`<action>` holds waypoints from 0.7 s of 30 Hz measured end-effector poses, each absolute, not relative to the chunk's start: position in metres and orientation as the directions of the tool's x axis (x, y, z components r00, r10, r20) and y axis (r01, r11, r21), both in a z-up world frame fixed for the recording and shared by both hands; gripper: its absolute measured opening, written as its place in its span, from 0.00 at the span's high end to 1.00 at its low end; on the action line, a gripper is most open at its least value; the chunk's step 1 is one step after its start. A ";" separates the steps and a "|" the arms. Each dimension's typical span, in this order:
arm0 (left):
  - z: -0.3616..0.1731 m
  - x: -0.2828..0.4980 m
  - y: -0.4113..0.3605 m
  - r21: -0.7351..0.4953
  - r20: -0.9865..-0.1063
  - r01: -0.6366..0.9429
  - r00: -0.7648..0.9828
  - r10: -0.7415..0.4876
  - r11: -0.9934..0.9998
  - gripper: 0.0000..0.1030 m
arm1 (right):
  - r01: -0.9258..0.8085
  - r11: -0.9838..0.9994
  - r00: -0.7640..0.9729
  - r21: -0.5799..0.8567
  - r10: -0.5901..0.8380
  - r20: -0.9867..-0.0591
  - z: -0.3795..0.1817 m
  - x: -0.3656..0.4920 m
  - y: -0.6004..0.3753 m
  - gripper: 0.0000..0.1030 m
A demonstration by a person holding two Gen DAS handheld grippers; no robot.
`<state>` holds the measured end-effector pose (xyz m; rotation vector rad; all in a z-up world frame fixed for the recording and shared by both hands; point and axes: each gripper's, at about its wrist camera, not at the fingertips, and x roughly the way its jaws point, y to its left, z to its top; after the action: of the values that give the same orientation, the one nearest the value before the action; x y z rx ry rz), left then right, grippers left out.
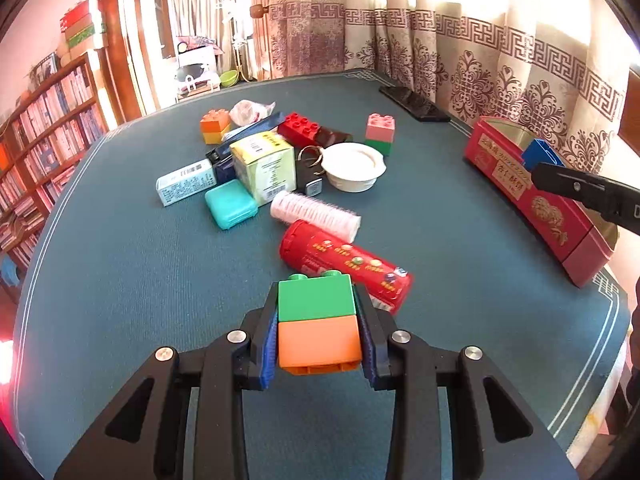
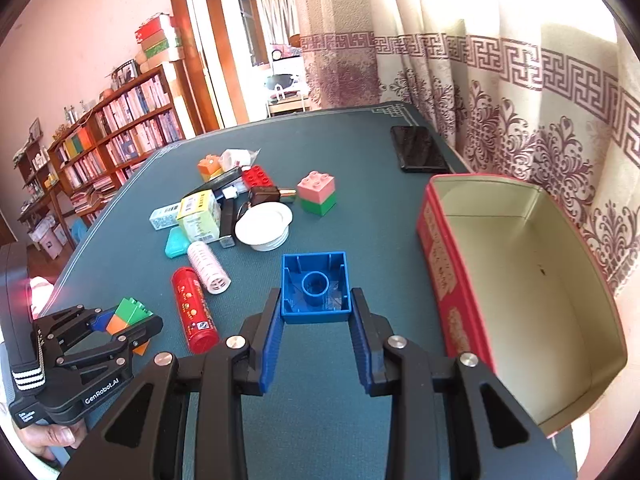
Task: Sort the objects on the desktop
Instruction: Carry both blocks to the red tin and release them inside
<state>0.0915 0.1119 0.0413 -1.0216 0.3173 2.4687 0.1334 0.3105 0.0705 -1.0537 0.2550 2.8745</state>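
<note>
My left gripper (image 1: 318,332) is shut on a green-and-orange brick stack (image 1: 318,320), held above the blue table cover; it also shows in the right wrist view (image 2: 128,316). My right gripper (image 2: 316,312) is shut on a blue brick (image 2: 315,286), hollow underside toward the camera, just left of the open red tin (image 2: 440,264), which is empty inside. In the left wrist view the blue brick (image 1: 540,154) sits at the tin's (image 1: 536,204) rim. A pile of objects lies mid-table: pink-and-green brick (image 2: 318,192), red brick (image 2: 258,176), orange-yellow brick (image 2: 209,168).
The pile also holds a white lid (image 2: 264,224), a red tube (image 2: 194,312), a pink roller (image 2: 209,268), a teal case (image 2: 176,242), small boxes (image 2: 198,216) and keys. A black phone (image 2: 418,148) lies at the far right. Curtains hang behind the tin.
</note>
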 end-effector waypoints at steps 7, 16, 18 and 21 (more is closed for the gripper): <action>0.065 0.113 0.164 0.066 -0.690 -0.597 -0.607 0.395 -0.800 0.66 | -0.258 -0.957 -0.769 0.132 0.121 -0.628 0.083 0.155 0.365 0.66; 0.083 0.120 0.242 -0.048 -0.703 -0.712 -0.474 0.530 -0.700 0.66 | -0.445 -0.887 -0.724 0.119 0.279 -0.631 0.076 0.187 0.435 0.66; 0.087 0.123 0.260 -0.055 -0.701 -0.734 -0.454 0.549 -0.677 0.66 | -0.461 -0.878 -0.721 0.124 0.290 -0.629 0.075 0.193 0.445 0.66; 0.095 0.130 0.285 -0.045 -0.693 -0.763 -0.440 0.571 -0.644 0.66 | -0.482 -0.868 -0.715 0.118 0.312 -0.625 0.074 0.198 0.454 0.66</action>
<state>0.1304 0.2851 0.0949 -0.8809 0.3505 2.1198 0.1983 0.4540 0.0737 -0.8558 0.3816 2.5372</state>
